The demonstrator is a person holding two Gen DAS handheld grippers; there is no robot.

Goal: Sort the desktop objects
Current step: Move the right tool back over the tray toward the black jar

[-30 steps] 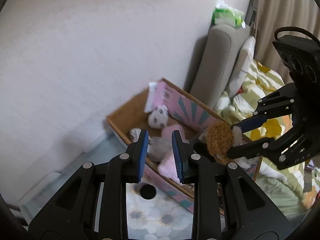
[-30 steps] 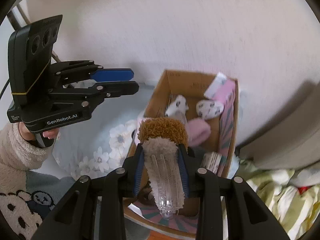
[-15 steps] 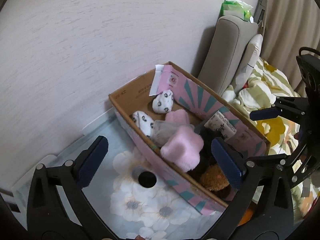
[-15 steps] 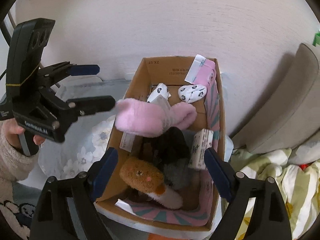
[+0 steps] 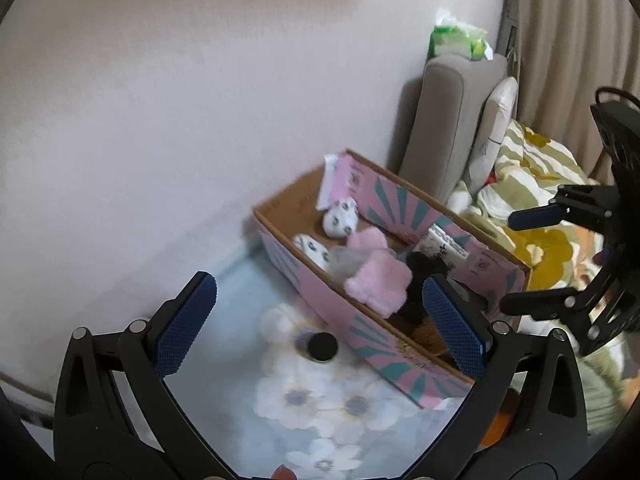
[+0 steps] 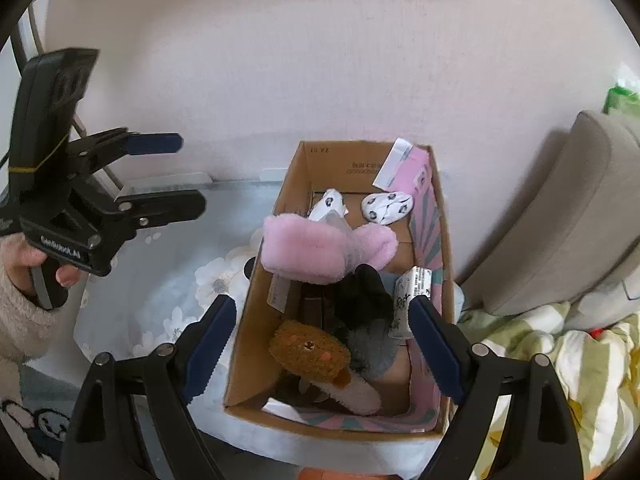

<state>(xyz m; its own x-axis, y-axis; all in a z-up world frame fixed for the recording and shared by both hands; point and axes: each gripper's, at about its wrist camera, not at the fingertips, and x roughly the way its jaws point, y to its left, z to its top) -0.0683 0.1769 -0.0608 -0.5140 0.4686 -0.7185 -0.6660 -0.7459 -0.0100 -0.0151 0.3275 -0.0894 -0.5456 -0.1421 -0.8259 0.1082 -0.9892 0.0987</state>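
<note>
Both claws stand wide and empty: left gripper [image 5: 320,322] above the flowered table [image 5: 320,404], right gripper [image 6: 320,344] over the cardboard box [image 6: 434,216]. Brown plush brush [image 6: 310,354] lies inside the box near its front wall, pink slipper [image 6: 304,254] draped on the left rim. Judgement: clear each claw straight up before seeking another item, avoiding the slipper.

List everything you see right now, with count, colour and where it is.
cardboard box: 1, brown and pink, on the floral mat by the wall
pink fluffy slippers: 2, pink, on top of the pile in the box
brown plush toy: 1, brown, near end of the box
rolled socks: 2, white with dark print, far end of the box
floral mat: 1, pale blue
left gripper: 1, black, blue fingers, open
right gripper: 1, black, blue fingers, open
</note>
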